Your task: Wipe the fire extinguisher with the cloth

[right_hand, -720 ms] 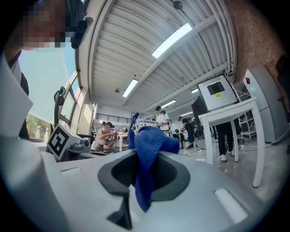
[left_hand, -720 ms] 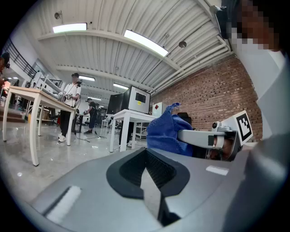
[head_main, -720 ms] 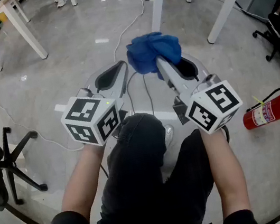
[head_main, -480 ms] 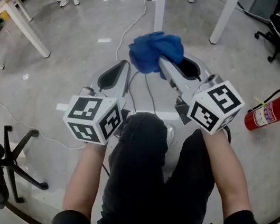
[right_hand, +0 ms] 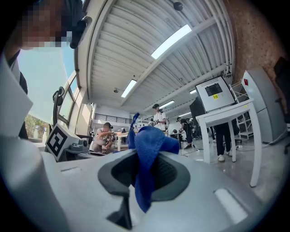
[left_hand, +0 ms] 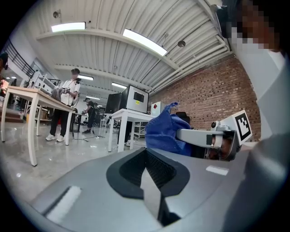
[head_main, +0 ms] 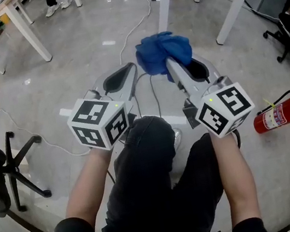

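Fire extinguisher [head_main: 277, 116]: it lies on its side on the grey floor [head_main: 72, 81] at the right edge of the head view, a little below the middle. Its red body points left and its black valve and hose end points right. It is well apart from both grippers and not yet touched.

As a painted metal cylinder it is probably heavy, stiff and smooth. Lying down, it would likely roll under a sideways push from the cloth. The safest hold looks like the neck by the valve handle, or else the body pinned from above while the wipe runs along its length. The glossy round body offers the jaws little to bite on.

The left gripper [head_main: 121, 78] sits just left of the frame's centre, its jaws pressed together with nothing between them, so it is free to steady the cylinder.

The right gripper [head_main: 182, 73], just right of centre, pinches the blue cloth [head_main: 162, 51]. A fold hangs between its jaws and the rest bunches above the tips, at upper centre. The cloth is soft, light and limp, so it should drape round the curve. Because it is held by only one fold, it may drag or slip out if pressed hard.
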`<state>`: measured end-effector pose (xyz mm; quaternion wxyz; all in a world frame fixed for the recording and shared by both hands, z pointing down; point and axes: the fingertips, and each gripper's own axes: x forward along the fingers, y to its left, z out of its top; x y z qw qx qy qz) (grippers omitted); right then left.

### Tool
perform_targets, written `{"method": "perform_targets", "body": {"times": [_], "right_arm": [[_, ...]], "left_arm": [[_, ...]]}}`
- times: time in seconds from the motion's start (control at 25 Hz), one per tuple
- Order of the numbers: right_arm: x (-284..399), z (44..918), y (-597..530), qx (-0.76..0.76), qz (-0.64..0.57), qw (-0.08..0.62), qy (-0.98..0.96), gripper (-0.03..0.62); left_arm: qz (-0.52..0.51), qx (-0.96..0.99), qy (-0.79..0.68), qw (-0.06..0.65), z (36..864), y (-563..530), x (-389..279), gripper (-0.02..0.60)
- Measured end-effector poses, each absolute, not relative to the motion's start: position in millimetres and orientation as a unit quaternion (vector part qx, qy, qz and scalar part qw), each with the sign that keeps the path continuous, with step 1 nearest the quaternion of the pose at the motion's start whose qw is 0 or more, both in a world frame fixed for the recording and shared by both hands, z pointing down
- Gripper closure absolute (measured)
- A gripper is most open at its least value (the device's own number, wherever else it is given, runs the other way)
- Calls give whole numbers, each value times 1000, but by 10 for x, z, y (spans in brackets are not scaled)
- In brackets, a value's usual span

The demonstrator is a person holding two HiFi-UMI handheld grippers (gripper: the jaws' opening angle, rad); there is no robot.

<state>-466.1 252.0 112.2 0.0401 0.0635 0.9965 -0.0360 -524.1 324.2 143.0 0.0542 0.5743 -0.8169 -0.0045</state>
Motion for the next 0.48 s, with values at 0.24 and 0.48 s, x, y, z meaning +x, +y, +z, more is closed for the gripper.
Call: {"method": "perform_targets", "body": {"times": [0.24,0.48], "right_arm": [[-4440,1137,2268,32,-39,37,998,526],[-3970,1127,1843,-27,-33,34,999,526]], "left_arm": [[-1,600,-798,55,1445,2985,-5066,576],[1,650,-758,56,1479,2466,-4660,576]]}}
